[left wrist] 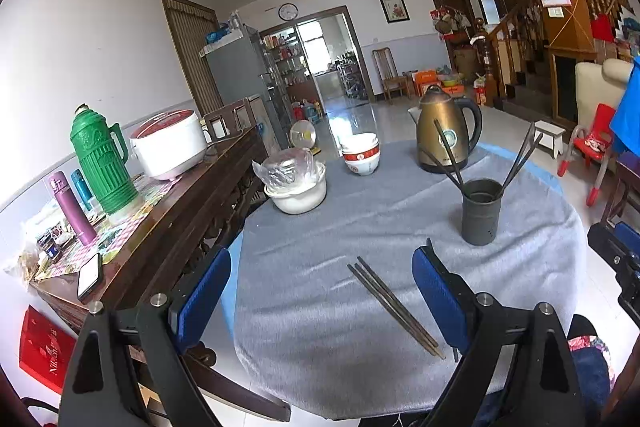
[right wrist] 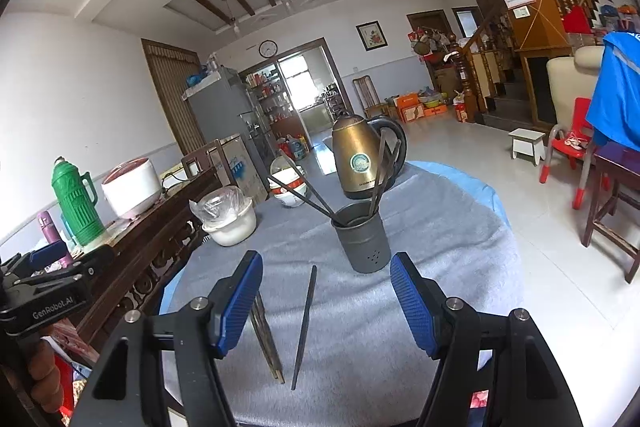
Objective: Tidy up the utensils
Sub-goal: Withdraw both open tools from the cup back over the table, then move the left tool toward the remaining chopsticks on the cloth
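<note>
A dark grey utensil cup (left wrist: 481, 211) stands on the round table's grey cloth (left wrist: 320, 227) with several dark chopsticks leaning in it; it also shows in the right wrist view (right wrist: 365, 238). Loose chopsticks (left wrist: 394, 307) lie on the cloth near the front edge. In the right wrist view a single chopstick (right wrist: 305, 323) lies between the fingers and others (right wrist: 266, 335) lie by the left finger. My left gripper (left wrist: 322, 291) is open and empty above the cloth. My right gripper (right wrist: 326, 297) is open and empty over the single chopstick.
A bronze electric kettle (left wrist: 444, 131), stacked bowls (left wrist: 360, 153) and a white pot with a plastic bag (left wrist: 296, 183) stand at the table's far side. A wooden sideboard (left wrist: 180, 219) at left holds a green thermos (left wrist: 102, 163) and a rice cooker (left wrist: 170, 143).
</note>
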Demonstrator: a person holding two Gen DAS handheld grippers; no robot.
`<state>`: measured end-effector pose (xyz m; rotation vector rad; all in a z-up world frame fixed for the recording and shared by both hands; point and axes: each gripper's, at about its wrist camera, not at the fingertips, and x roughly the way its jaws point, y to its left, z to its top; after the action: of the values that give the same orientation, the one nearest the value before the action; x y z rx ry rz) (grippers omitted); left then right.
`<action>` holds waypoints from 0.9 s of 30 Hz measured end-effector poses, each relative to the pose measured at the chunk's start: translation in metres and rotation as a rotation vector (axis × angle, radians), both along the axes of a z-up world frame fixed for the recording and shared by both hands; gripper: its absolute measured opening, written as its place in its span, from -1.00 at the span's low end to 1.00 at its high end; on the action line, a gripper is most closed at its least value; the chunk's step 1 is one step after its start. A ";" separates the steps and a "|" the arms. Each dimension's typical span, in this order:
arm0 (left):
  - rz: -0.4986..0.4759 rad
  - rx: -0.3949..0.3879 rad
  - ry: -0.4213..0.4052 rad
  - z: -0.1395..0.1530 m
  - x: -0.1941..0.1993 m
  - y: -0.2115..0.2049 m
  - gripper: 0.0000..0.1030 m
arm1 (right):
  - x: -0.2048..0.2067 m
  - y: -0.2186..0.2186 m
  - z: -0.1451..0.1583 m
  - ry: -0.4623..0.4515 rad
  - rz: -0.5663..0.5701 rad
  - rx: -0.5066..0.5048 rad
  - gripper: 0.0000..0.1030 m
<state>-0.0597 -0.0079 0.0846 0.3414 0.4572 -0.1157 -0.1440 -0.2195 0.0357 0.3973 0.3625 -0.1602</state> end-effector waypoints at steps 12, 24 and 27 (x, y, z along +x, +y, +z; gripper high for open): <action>-0.018 0.013 0.048 -0.014 0.000 -0.005 0.79 | 0.006 0.005 -0.006 0.041 -0.009 0.002 0.36; -0.024 0.017 0.074 -0.021 -0.001 -0.004 0.79 | 0.010 0.009 -0.010 0.066 0.001 -0.006 0.36; -0.028 0.019 0.079 -0.023 -0.001 -0.004 0.79 | 0.011 0.009 -0.009 0.066 0.002 -0.006 0.36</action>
<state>-0.0607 -0.0122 0.0621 0.3633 0.5325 -0.1523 -0.1328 -0.2104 0.0265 0.3866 0.4275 -0.1731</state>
